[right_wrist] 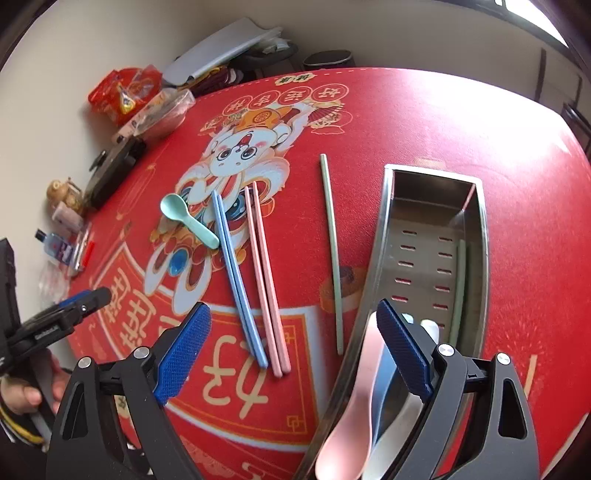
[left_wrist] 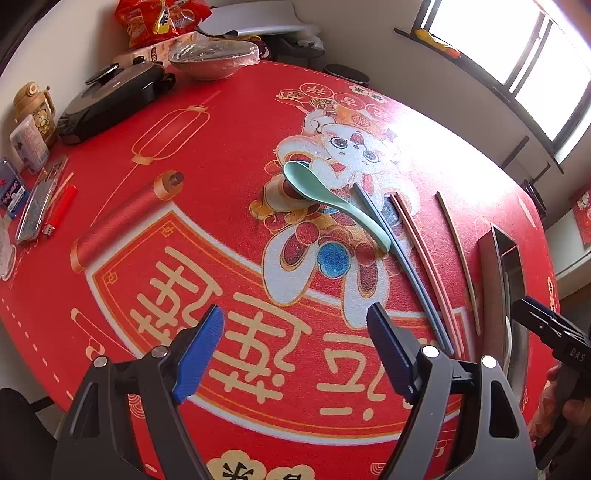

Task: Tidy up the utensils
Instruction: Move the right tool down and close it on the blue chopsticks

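A mint spoon lies on the red printed table mat. Beside it lie a blue chopstick pair, a pink pair and a single green chopstick. Right of them stands a steel tray. It holds a pink spoon, a blue spoon, a white spoon and a green chopstick. My left gripper hangs open and empty over the mat, short of the spoon. My right gripper is open and empty above the chopsticks' near ends, at the tray's left rim.
Along the mat's far left edge sit a black lidded appliance, a film-covered bowl, a red snack bag, a tan bottle and a red lighter. A bright window lies beyond the table.
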